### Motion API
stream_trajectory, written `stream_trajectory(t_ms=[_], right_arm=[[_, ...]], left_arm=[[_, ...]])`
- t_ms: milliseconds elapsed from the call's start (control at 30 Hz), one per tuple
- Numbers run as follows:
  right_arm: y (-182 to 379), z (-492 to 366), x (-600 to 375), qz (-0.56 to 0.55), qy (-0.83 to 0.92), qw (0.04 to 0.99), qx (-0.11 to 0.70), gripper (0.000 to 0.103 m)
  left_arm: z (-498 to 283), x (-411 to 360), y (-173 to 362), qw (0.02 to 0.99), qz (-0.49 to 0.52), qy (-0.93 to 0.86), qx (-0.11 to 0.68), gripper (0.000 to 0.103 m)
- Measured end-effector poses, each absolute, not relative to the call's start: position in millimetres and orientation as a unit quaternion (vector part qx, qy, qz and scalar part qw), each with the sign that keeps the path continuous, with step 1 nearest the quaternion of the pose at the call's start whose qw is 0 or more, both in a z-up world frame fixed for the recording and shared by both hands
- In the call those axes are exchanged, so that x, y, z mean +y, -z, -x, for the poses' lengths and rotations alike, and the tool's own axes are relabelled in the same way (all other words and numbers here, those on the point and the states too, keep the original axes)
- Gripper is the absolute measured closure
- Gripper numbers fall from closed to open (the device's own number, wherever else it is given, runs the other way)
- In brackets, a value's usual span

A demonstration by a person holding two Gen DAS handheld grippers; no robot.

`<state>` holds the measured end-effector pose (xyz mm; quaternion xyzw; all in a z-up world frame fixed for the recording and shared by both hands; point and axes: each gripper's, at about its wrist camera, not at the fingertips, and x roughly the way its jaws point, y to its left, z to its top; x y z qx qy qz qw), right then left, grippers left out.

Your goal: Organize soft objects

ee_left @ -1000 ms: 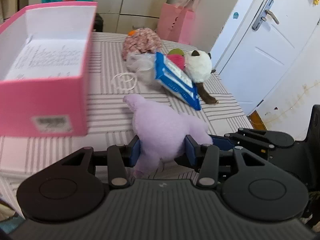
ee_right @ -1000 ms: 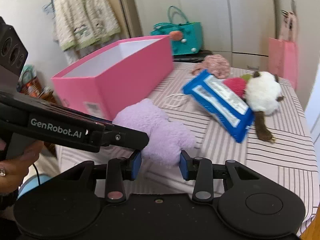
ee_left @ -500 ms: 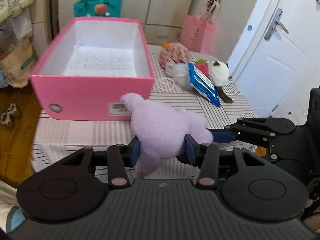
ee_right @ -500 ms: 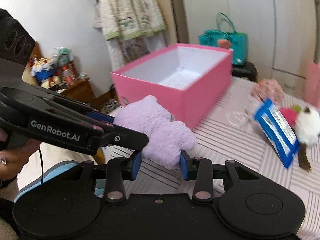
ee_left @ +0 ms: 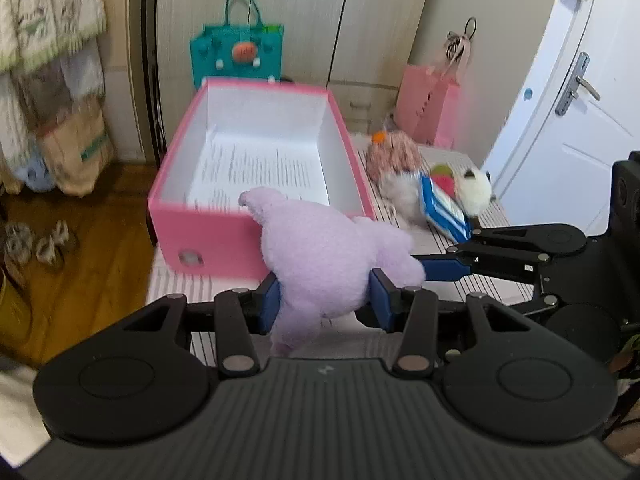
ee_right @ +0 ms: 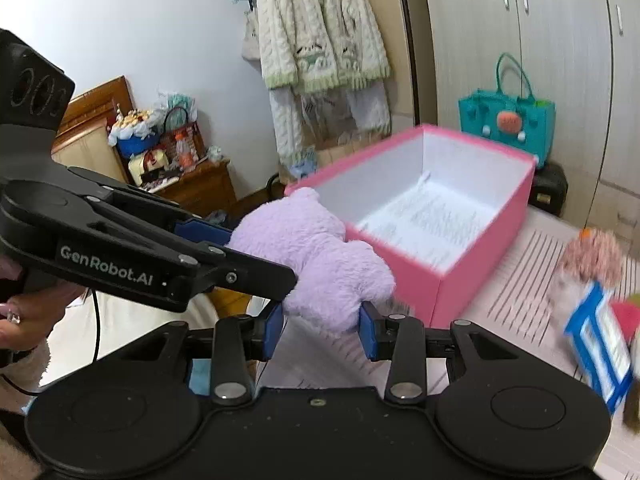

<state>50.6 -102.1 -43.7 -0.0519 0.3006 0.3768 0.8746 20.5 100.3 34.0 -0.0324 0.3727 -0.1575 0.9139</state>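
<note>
The lilac plush toy (ee_left: 324, 264) is sitting low in the centre of the left wrist view, pinched from both sides and carried clear of the striped tabletop (ee_left: 404, 240). The left gripper (ee_left: 326, 304) is clamping its lower body, while the right gripper (ee_right: 320, 330) is clamping another part. The toy's long axis is pointing up and leftward toward the pink box (ee_left: 208, 236), whose open mouth is lying just beyond it, above centre. Both grippers are equally near.
</note>
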Motion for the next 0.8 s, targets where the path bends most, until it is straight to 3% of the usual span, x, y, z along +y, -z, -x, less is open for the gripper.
stream_trajectory(t_ms=[500,800], right_arm=[[24,-176,-91,0.049,-0.335,0.902,0.266,0.058],[40,-269,-76,0.067,-0.285,0.903,0.316,0.058]], left_arm=[[-155,102,-44,0.929,0.048,0.159,0.331,0.058],[-261,115,-8,0.896,0.143,0.153,0.392,0.058]])
